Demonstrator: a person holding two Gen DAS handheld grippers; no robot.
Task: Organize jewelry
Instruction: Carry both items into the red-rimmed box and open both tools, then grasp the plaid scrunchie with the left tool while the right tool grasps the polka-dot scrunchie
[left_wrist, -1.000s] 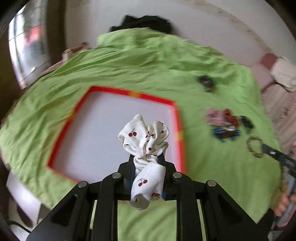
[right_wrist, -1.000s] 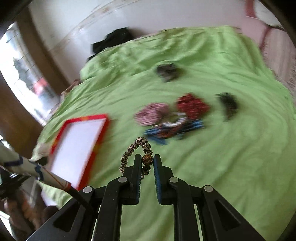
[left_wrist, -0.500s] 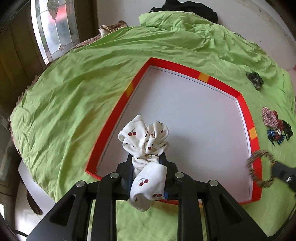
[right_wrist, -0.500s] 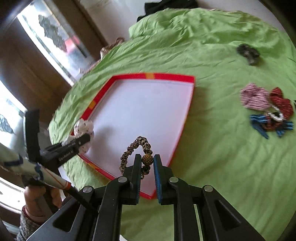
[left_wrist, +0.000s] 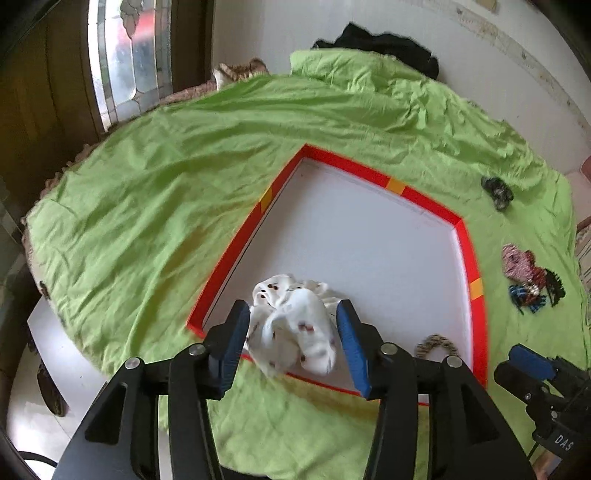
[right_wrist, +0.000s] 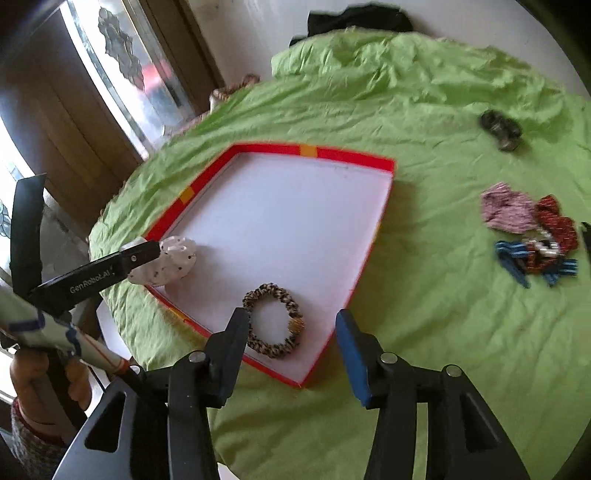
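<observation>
The red-rimmed tray (left_wrist: 369, 173) with a white floor lies on the green sheet. My left gripper (left_wrist: 293, 336) hangs over the tray's near corner, and its jaws are opening. The white cherry-print scrunchie (left_wrist: 291, 325) sags blurred and loose between them. My right gripper (right_wrist: 291, 328) is also opening, with nothing gripped. Just ahead of its fingers the leopard-print scrunchie (right_wrist: 273, 321) lies flat on the floor of the tray (right_wrist: 347, 153). The right wrist view shows the left gripper (right_wrist: 140, 254) with the white scrunchie (right_wrist: 173, 258) at the tray's left corner.
A pile of coloured hair ties (right_wrist: 528, 229) lies on the sheet right of the tray, and a dark scrunchie (right_wrist: 500, 125) lies farther back. Black clothing (left_wrist: 380, 44) sits at the bed's far edge. A window and dark wood stand to the left. A hand (right_wrist: 26, 376) holds the left handle.
Both grippers went from shut to open. The leopard scrunchie dropped out of the right jaws onto the tray floor. The white scrunchie slumped down between the left jaws.
</observation>
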